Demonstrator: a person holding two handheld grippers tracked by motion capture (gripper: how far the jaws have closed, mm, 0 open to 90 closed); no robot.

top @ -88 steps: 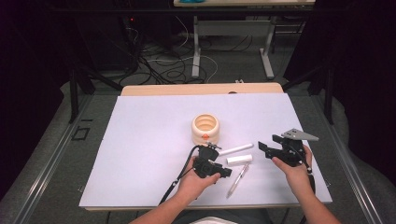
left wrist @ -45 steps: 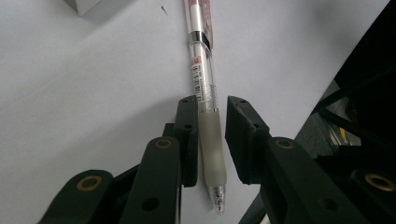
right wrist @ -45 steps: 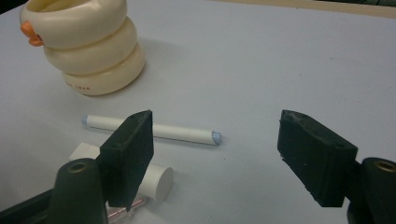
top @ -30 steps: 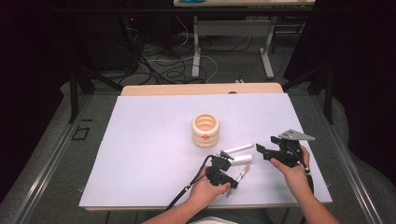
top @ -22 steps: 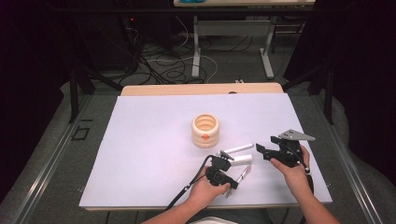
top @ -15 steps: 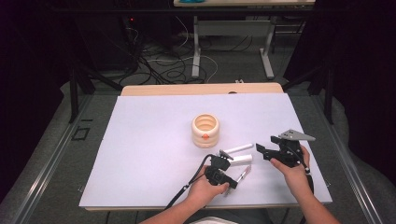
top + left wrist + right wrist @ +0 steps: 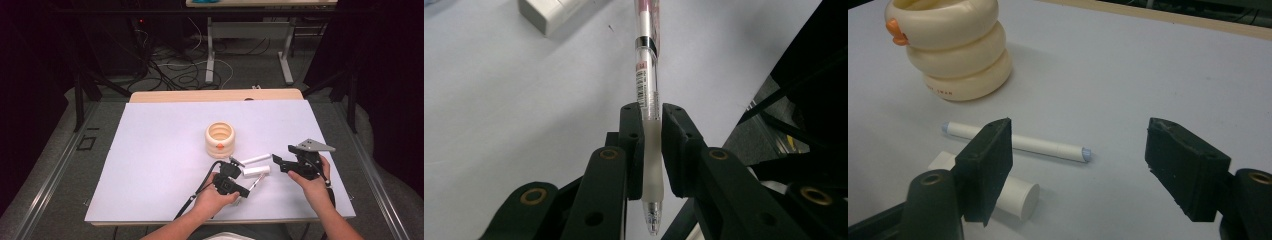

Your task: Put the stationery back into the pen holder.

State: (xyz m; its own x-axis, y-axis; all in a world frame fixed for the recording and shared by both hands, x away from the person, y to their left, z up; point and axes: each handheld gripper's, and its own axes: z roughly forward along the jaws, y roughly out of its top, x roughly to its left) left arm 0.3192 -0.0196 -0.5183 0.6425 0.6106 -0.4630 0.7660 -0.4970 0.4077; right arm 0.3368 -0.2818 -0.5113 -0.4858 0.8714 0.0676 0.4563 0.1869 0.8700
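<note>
A big white board (image 7: 150, 165) covers the table. In the middle of it stands a cream holder (image 7: 220, 139) made of three fat rings, with a small orange bump on its side. Near it, to the right, lie a thin white stick (image 7: 1018, 142) and a short white tube (image 7: 1015, 192), side by side but apart.

The right gripper (image 7: 1078, 170) hovers at the right of the board, its jaws wide apart with nothing in them. The left gripper (image 7: 651, 150) is near the front edge, and its jaws are squeezed on a clear pen (image 7: 647, 75), holding its soft frosted grip.

The pen is thin and smooth. It could slip or tilt in the jaws if the hand moves fast, or bump the white tube and roll it away.
</note>
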